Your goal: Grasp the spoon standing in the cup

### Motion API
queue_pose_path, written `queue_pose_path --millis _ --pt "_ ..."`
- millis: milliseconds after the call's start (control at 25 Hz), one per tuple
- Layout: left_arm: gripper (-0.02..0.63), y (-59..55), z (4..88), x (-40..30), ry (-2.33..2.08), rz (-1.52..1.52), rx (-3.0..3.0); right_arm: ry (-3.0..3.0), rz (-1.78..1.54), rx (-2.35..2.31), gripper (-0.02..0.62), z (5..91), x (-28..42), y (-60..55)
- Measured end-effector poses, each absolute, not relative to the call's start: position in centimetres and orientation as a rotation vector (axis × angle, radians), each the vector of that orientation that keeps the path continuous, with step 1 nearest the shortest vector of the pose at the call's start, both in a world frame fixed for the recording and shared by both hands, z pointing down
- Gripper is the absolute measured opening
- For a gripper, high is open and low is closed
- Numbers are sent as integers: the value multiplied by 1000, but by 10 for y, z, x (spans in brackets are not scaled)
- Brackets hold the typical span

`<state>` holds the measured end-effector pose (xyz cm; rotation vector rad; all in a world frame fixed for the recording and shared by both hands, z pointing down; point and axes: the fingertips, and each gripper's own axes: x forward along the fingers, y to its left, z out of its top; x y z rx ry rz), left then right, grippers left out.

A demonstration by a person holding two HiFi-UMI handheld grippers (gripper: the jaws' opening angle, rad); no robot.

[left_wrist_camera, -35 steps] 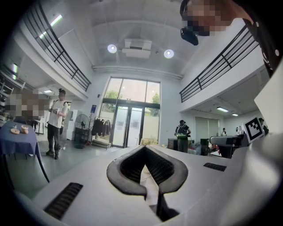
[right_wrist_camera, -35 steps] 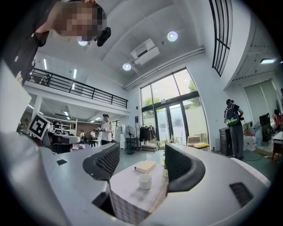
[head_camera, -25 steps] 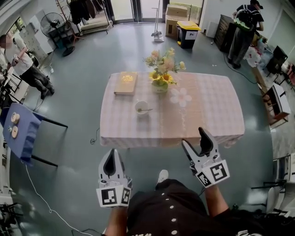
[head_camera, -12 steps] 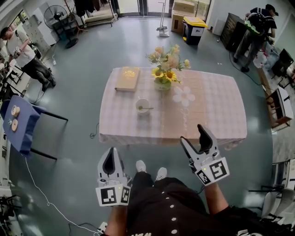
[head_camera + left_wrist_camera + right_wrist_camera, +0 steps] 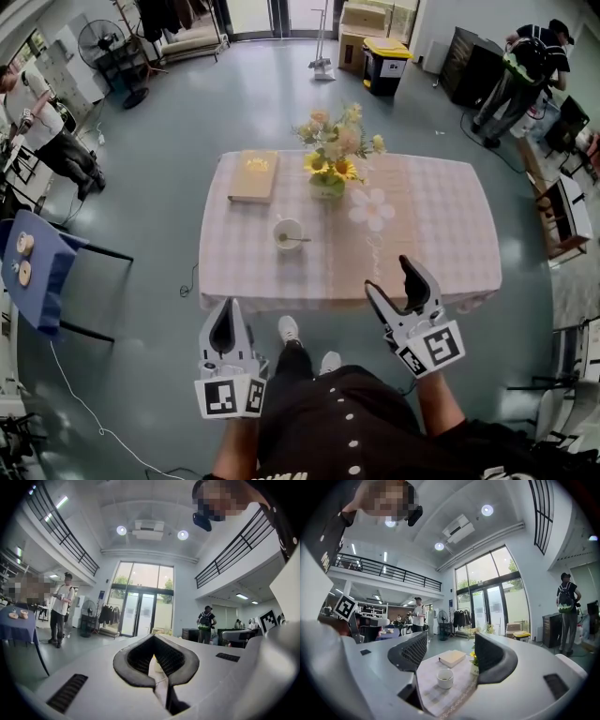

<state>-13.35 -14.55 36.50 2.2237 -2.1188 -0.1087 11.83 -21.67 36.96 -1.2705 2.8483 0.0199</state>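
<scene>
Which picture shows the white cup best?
The head view: the cup sits in the open on the table, seen from above, spoon inside. The right gripper view shows it side-on, framed between the right tool's parted jaws. The left gripper view does not show it.

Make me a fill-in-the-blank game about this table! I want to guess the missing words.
1. The spoon sits in the white ____ on the table.
2. The vase is full of ____.
3. The left hand-held gripper is shut; the ____ one is open.

Missing words: cup, flowers, right.
</scene>
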Motion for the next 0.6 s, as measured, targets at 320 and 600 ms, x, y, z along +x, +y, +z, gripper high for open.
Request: queue_pose_path --millis 320,600 --pt "14 -199 348 -168 -2115 -134 2270 2846 49 -1281 301 363 82 -265" --pt "14 -234 345 -188 -2098 -131 2283 2853 59 -1288 301 362 60 -300"
